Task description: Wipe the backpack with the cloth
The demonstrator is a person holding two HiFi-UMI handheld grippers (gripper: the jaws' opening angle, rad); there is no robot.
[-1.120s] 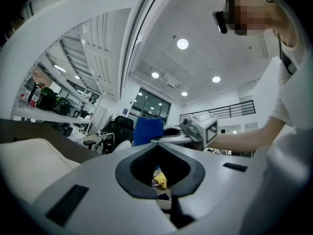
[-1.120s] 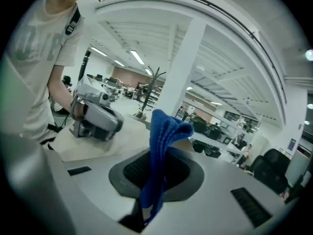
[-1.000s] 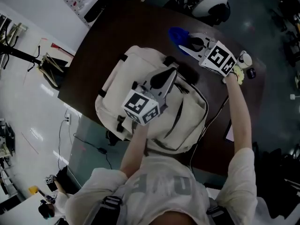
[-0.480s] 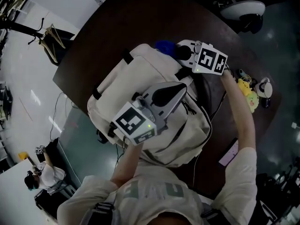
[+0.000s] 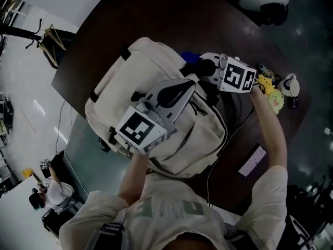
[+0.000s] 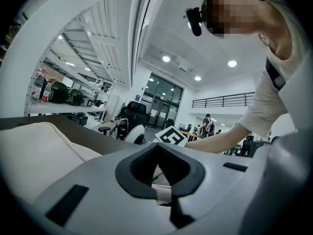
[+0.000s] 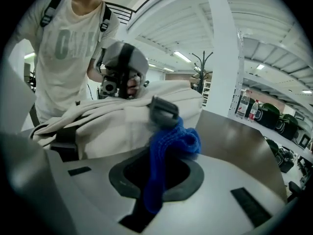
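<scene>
Cream backpack (image 5: 138,74) lies across the middle of the dark tabletop (image 5: 171,20), w/ the left gripper (image 5: 190,85) over its centre, jaws pressed together on a strip of its cream fabric. Right gripper (image 5: 197,66) is at the backpack's far-right edge, jaws pinching the blue cloth (image 7: 172,143), which touches the backpack by a grey buckle (image 7: 164,110). Yellow plush toy (image 5: 272,99) sits nr the tabletop's right edge.

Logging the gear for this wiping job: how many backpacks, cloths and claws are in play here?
backpack: 1
cloth: 1
claws: 2 (left claw shut on backpack fabric, right claw shut on the cloth)
total: 4
</scene>
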